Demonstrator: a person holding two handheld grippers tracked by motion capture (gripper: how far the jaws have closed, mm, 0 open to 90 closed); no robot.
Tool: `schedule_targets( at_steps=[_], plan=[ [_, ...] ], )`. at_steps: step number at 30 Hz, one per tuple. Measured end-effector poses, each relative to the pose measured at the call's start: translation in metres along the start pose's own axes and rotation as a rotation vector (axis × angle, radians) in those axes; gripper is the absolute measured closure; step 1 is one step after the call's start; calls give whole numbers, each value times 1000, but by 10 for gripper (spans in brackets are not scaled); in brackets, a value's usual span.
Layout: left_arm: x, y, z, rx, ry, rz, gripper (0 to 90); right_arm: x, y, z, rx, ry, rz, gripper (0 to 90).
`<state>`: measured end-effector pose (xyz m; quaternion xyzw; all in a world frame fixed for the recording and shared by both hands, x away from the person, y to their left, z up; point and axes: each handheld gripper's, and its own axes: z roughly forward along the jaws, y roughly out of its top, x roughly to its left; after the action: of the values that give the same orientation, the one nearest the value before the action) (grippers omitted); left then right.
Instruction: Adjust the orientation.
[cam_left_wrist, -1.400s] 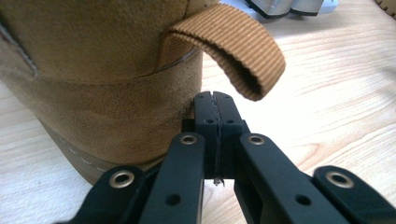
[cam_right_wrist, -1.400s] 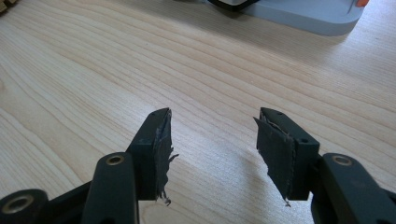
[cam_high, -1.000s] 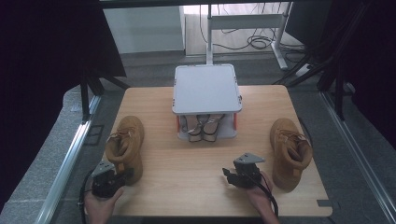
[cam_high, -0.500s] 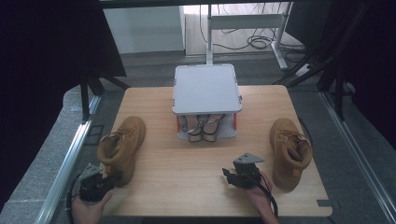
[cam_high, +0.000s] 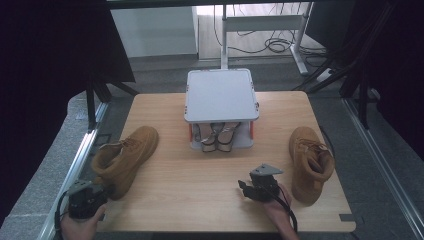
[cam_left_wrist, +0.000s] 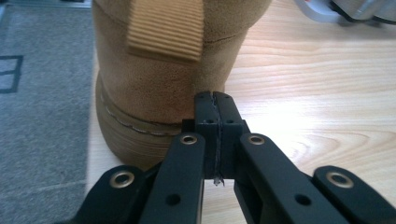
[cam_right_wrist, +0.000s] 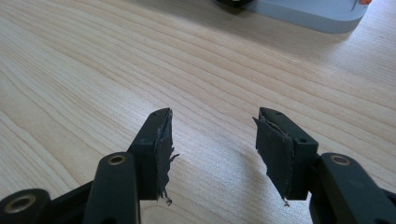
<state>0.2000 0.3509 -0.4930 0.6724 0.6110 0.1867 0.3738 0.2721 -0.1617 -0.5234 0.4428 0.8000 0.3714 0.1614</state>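
A tan suede boot (cam_high: 126, 159) lies at the table's left, toe towards the rack, heel near the front left corner. My left gripper (cam_high: 98, 191) is behind that heel. In the left gripper view its jaws are shut together (cam_left_wrist: 215, 100), tips against the back of the boot's heel (cam_left_wrist: 159, 84), below the ribbed pull loop (cam_left_wrist: 166, 28); nothing shows between them. The second tan boot (cam_high: 310, 161) stands at the right. My right gripper (cam_high: 243, 185) rests near the front middle, left of that boot. Its jaws (cam_right_wrist: 212, 135) stand open over bare wood.
A grey two-level rack (cam_high: 220, 94) stands at the table's back middle, with a pair of light shoes (cam_high: 218, 137) on its lower level; its base (cam_right_wrist: 308, 13) lies ahead of the right gripper. The left boot's heel is close to the table's left edge (cam_high: 107, 150). Grey floor (cam_left_wrist: 42, 93) lies beyond.
My left gripper has moved left and towards the near corner. The left boot has turned with it: its heel swung out to the left edge. The right gripper has kept still.
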Motion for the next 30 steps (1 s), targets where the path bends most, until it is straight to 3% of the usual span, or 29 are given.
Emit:
schedule_targets(
  at_steps=[2, 5, 11, 13, 17, 20, 24, 30],
  plan=[
    [6, 0, -1, -10, 31, -12, 900, 0, 0, 0, 0, 1, 1, 462],
    [13, -2, -2, -21, 19, -30, 900, 0, 0, 0, -2, -9, -1, 473],
    [9, -4, -2, -33, 22, -29, 900, 1, 1, 0, -2, -4, -5, 473],
    [4, -4, -1, -35, -2, -19, 900, 1, 0, 0, -3, 0, -3, 473],
    [-16, -1, 7, -33, -23, 20, 900, 0, 1, -2, -6, 6, 5, 478],
    [-39, 3, 16, -25, -62, 73, 896, -1, 1, -3, -12, 17, 15, 487],
    [-60, 10, 27, -24, -95, 113, 833, -3, 1, -6, -22, 22, 25, 499],
    [-89, 22, 42, -13, -116, 162, 577, -5, 3, -9, -31, 38, 42, 533]
  ],
)
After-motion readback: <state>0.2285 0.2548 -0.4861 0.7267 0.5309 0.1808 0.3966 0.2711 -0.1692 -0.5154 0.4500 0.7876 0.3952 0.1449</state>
